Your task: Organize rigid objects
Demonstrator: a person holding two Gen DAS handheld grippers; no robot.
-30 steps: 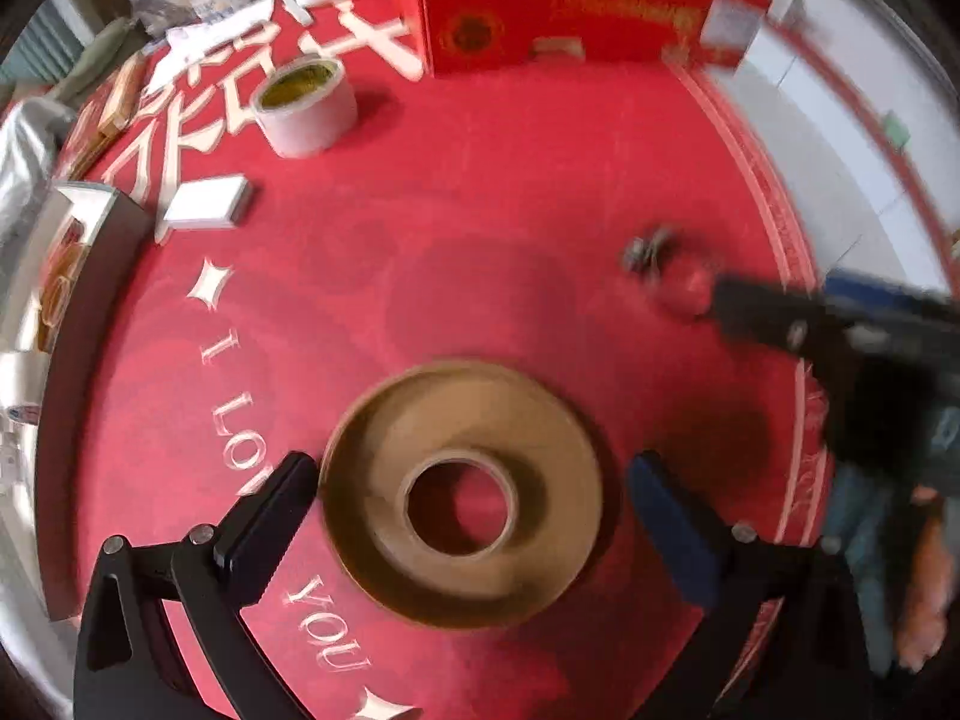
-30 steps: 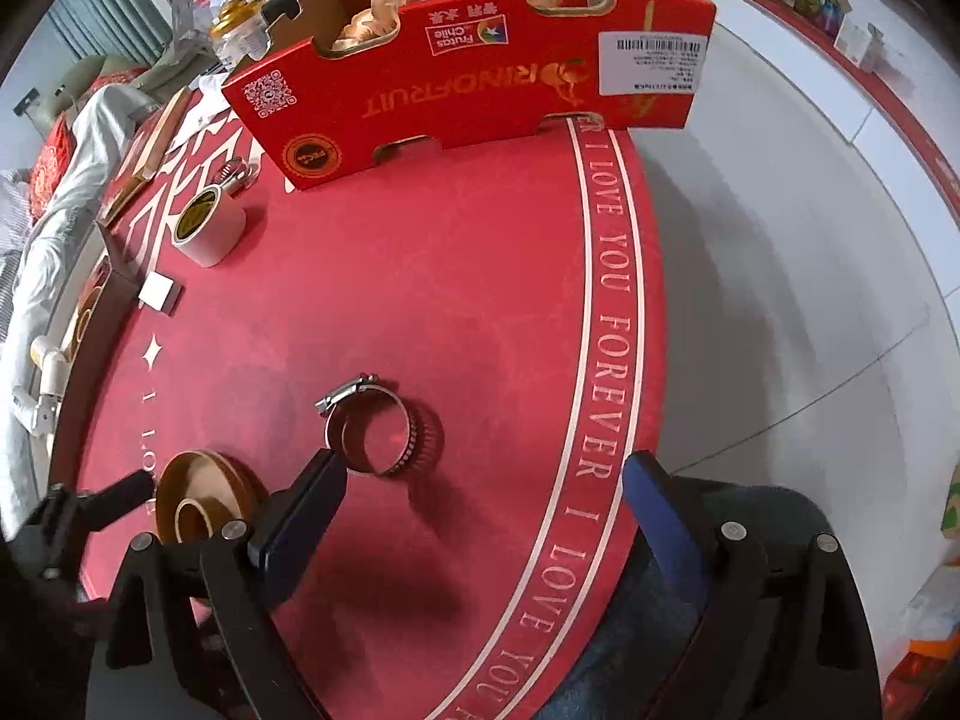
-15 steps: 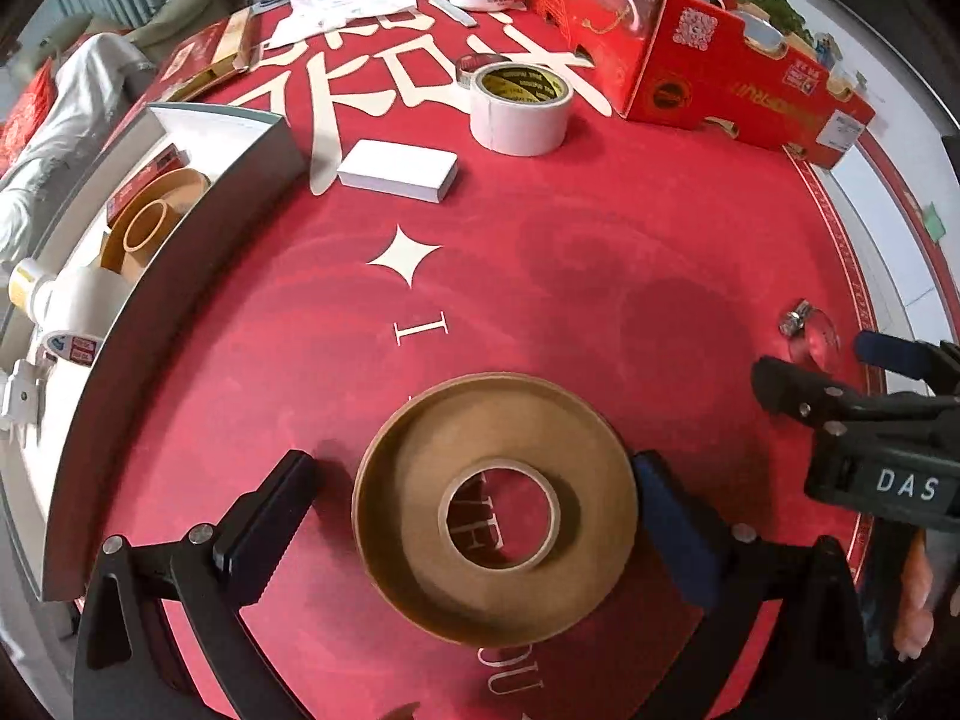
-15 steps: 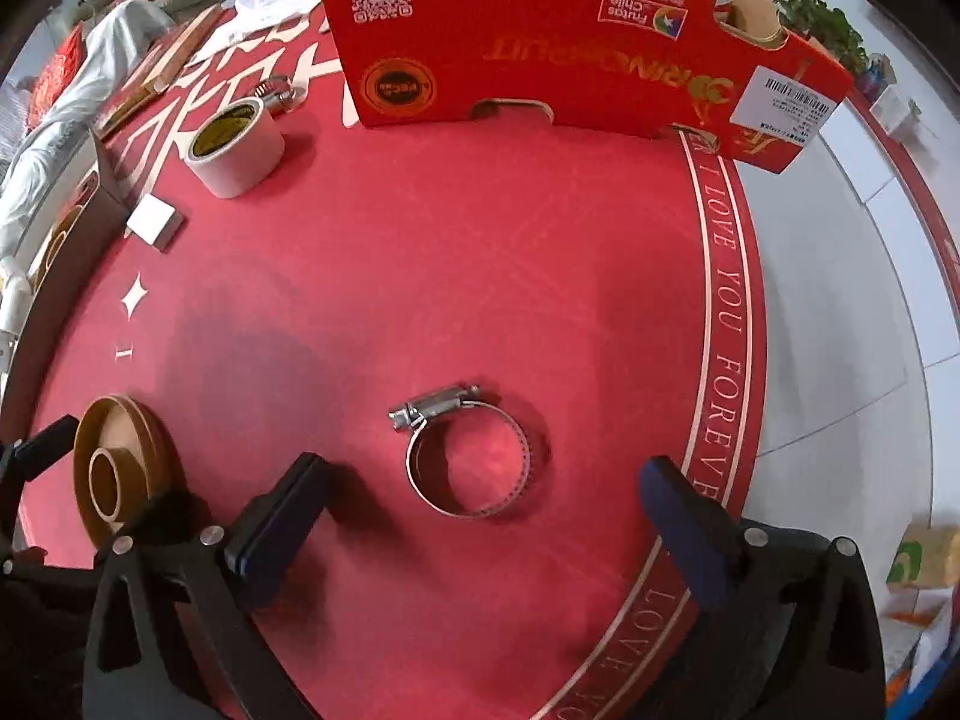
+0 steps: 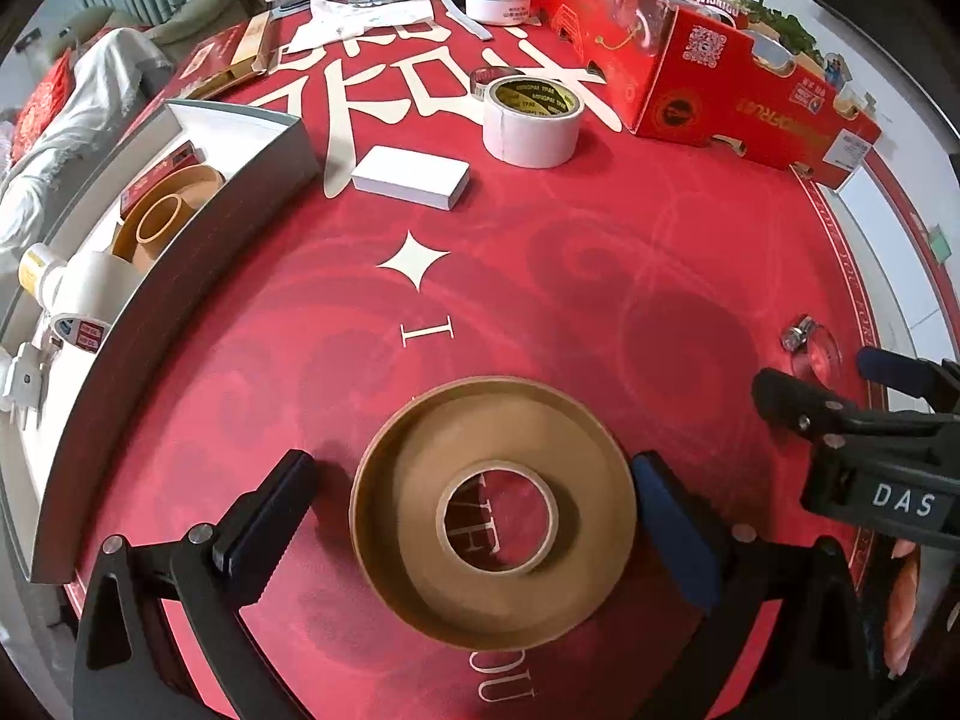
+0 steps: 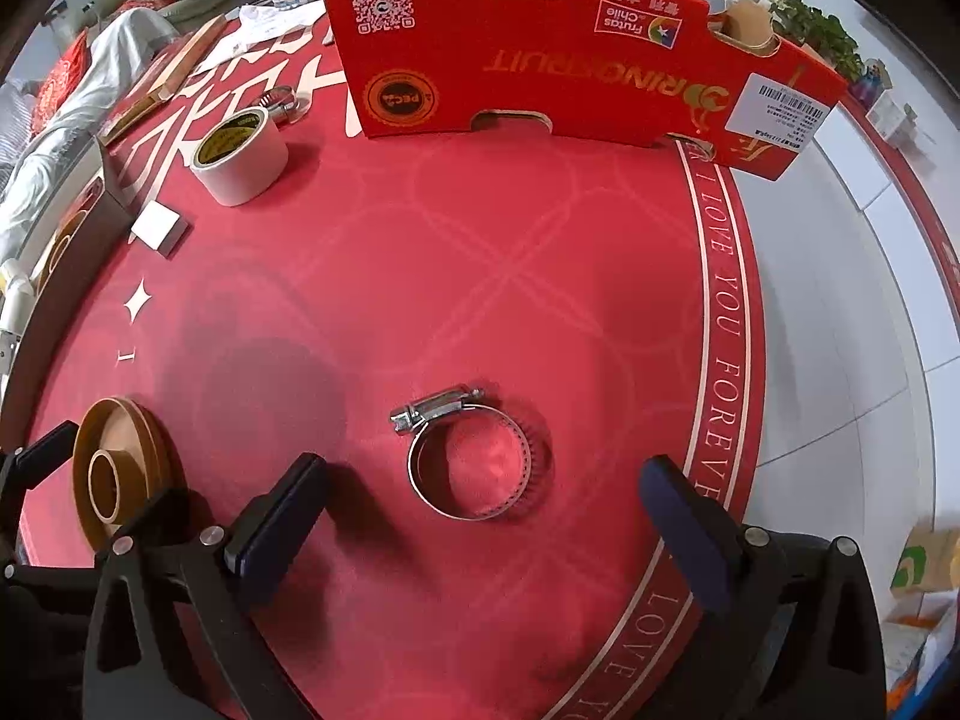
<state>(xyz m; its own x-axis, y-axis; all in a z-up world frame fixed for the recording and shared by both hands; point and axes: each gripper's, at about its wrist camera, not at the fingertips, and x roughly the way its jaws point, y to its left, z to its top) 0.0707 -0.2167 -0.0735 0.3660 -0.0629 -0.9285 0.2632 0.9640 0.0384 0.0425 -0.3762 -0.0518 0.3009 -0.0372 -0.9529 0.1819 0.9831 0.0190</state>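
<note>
Two claws, both spread wide and gripping nothing. Between my left claw [image 5: 474, 516] fingers a brown tape roll [image 5: 492, 510] lies flat on the red worktop [image 5: 600, 252], framed for pickup. My right claw [image 6: 480, 522] likewise brackets a metal hose clamp [image 6: 474, 456]. Far ahead-left of the left claw, a grey tray [image 5: 198, 252] already holds another brown roll and a white bottle, probably the tape's destination.

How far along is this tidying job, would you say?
Partly done, it seems. Already sorted: the grey tray on the left holds a brown tape roll and other items. In hand: nothing gripped yet; the open left gripper brackets a flat brown tape roll, and the open right gripper frames a metal hose clamp. Left: the white tape roll and small white box lie loose on the red cloth.
</note>
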